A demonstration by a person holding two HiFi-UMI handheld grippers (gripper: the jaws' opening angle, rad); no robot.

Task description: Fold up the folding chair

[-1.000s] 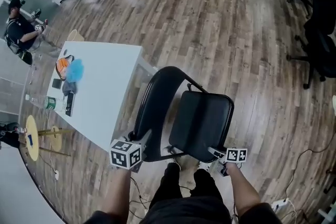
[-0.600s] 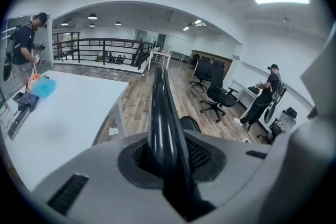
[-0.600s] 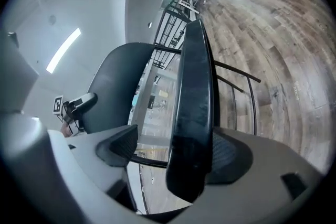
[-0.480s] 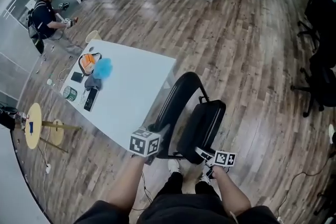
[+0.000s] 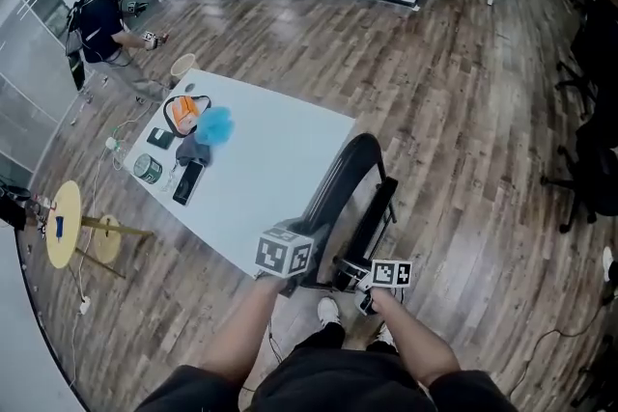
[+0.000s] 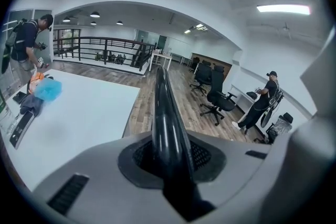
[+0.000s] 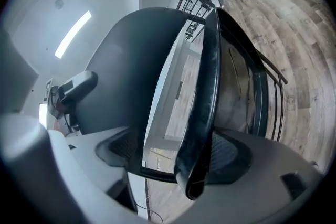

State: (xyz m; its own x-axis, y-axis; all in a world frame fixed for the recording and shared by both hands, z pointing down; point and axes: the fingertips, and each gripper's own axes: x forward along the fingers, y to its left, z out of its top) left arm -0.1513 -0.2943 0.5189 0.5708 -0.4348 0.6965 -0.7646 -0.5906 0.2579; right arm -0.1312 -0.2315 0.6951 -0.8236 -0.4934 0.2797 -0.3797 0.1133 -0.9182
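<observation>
The black folding chair [image 5: 346, 178] stands beside the white table, seen almost edge-on, with its seat [image 5: 372, 217] swung up close to the back. My left gripper [image 5: 307, 260] is shut on the glossy tube of the chair's back frame [image 6: 164, 113], which runs straight up between its pads [image 6: 202, 153]. My right gripper [image 5: 364, 283] is at the seat's lower edge. In the right gripper view the seat's dark pad [image 7: 136, 60] and shiny rim [image 7: 207, 113] sit between its jaws, which are shut on the seat. The chair's legs are hidden under my arms.
The white table [image 5: 275, 178] touches the chair's left side and carries an orange and blue bundle [image 5: 198, 119], a can and a phone. A person [image 5: 108, 10] stands far left. A yellow round stand [image 5: 63, 225] is at left, and office chairs [image 5: 594, 145] at right.
The seat has swung up from nearly flat to almost against the back. Both grippers have risen with the chair, the right one far more.
</observation>
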